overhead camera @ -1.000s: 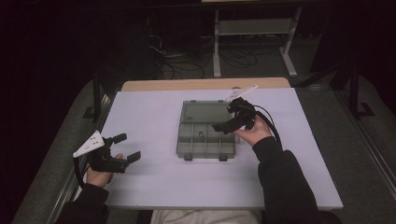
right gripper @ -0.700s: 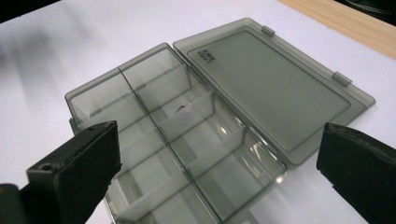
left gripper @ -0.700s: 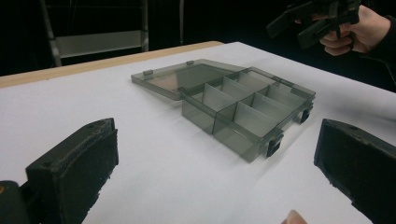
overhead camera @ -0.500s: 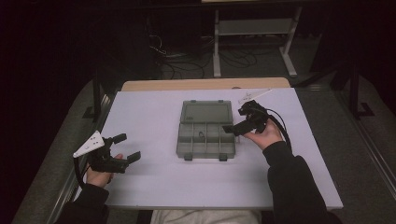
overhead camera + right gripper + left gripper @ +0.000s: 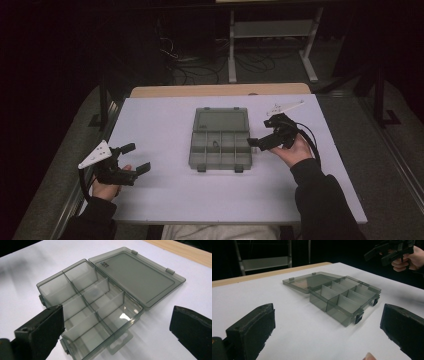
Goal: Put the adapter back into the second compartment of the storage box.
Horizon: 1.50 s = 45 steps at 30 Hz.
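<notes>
A smoky grey compartment box (image 5: 220,149) lies at the middle of the white table (image 5: 165,200), its lid (image 5: 221,121) folded flat toward the far side. One middle compartment holds a small dark item (image 5: 94,292). My right gripper (image 5: 261,133) hovers open just right of the box, jaws pointing at it, nothing between them. In the right gripper view the box (image 5: 85,310) sits between the wide jaws. My left gripper (image 5: 136,158) rests open near the table's front left, well apart from the box (image 5: 344,298). The right gripper (image 5: 387,253) also appears far off in the left gripper view.
A wooden strip (image 5: 220,90) runs along the table's far edge. Beyond it on the dark floor stand a metal shelf frame (image 5: 272,30) and loose cables (image 5: 200,65). Bare white surface surrounds the box on all sides.
The right gripper has drawn back to the right, from over the box's right half to beside it. The left gripper has stayed put.
</notes>
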Motion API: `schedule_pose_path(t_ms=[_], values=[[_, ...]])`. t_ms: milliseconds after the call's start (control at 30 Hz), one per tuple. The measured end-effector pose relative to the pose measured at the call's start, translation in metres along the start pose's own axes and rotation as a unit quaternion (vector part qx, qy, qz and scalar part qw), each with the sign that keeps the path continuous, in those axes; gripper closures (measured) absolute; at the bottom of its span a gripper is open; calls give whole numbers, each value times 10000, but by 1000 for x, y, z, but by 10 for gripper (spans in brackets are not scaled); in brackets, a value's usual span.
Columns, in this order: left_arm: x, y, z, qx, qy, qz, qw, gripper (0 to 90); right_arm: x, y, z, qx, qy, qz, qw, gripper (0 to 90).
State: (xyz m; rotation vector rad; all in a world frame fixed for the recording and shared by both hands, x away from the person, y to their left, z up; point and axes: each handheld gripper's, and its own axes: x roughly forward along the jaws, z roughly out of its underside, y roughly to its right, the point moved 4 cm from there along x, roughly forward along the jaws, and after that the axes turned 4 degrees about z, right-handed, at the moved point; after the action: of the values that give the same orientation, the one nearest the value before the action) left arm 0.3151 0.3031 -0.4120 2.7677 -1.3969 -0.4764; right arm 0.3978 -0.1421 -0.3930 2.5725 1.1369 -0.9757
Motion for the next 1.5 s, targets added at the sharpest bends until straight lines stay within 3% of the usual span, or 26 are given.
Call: schedule_pose_path(t_ms=[400, 567, 833, 1100, 1300, 1500], values=[[0, 0, 0, 6, -10, 1, 10000, 0, -16, -3, 19, 79, 341, 81, 9994, 0], [0, 1, 0, 4, -5, -2, 10000, 0, -26, -3, 32, 186, 615, 104, 9979, 0], [1, 1, 0, 14, -24, 6, 10000, 0, -33, -1, 47, 233, 737, 236, 9967, 0], [1, 1, 0, 25, -43, 25, 10000, 0, -42, 1, 60, 237, 945, 351, 9946, 0], [1, 1, 0, 31, -47, 24, 10000, 0, -52, 5, 69, 375, 1165, 426, 9916, 0], [1, 2, 0, 21, -51, 22, 10000, 0, -59, 6, 82, 502, 1197, 449, 9905, 0]])
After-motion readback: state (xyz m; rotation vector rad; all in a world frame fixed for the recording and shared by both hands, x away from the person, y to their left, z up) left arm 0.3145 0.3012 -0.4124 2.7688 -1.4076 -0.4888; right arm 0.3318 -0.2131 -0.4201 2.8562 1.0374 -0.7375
